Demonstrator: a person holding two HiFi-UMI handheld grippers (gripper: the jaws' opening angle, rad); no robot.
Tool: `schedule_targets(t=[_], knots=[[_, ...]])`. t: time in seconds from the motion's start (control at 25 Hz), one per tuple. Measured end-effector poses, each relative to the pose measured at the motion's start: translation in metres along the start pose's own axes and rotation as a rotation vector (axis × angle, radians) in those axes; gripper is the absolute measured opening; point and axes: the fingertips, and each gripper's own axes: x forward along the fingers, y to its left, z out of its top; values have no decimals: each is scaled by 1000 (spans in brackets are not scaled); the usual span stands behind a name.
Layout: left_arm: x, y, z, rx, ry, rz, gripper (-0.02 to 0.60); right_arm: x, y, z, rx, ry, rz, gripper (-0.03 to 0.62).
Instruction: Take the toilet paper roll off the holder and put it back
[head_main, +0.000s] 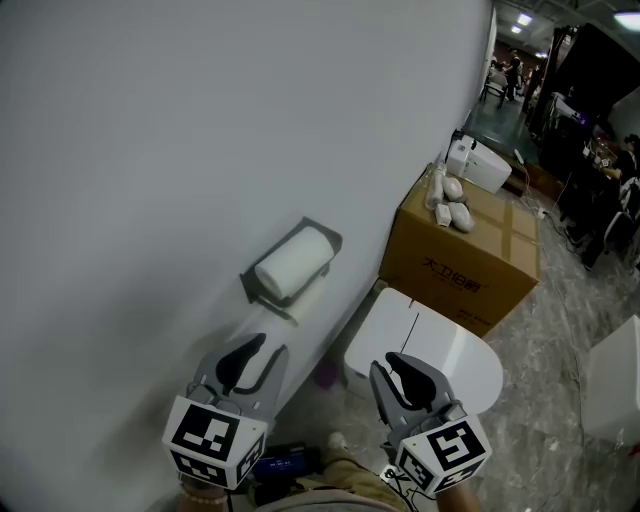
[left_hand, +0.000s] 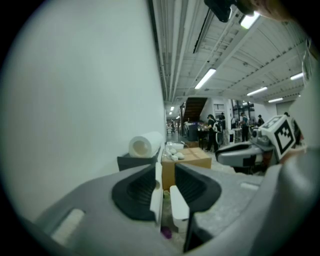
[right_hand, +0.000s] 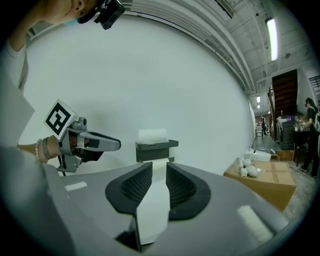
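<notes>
Hovering the left gripper (head_main: 268, 346) at 7 o'clock from the toilet paper roll (head_main: 293, 262), well short of it, jaws standing clearly apart and gripping nothing. Holding the right gripper (head_main: 392, 362) at 3 o'clock of the left one, over the white toilet lid (head_main: 460, 345), jaws parted by only a narrow slit, likewise empty. Lying on its side atop the dark grey wall holder (head_main: 252, 284), touching neither gripper, with a cardboard box (head_main: 460, 255) sitting at 2 o'clock beyond.

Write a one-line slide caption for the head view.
Left gripper and right gripper held short of the wall holder, roll resting on it; toilet and carton beside.
</notes>
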Motion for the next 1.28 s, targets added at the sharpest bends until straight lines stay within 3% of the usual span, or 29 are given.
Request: schedule_targets(t=[0.6,1.0,1.28], knots=[[47,28,29,23,15,97,127,33,-37,14,2,-6,61,74],[65,35,32,15,27,105,127,48,-48,18,-1,-8,72,74],[69,37,36,5,3,90,72,49,-50,18,-12,1,67,74]])
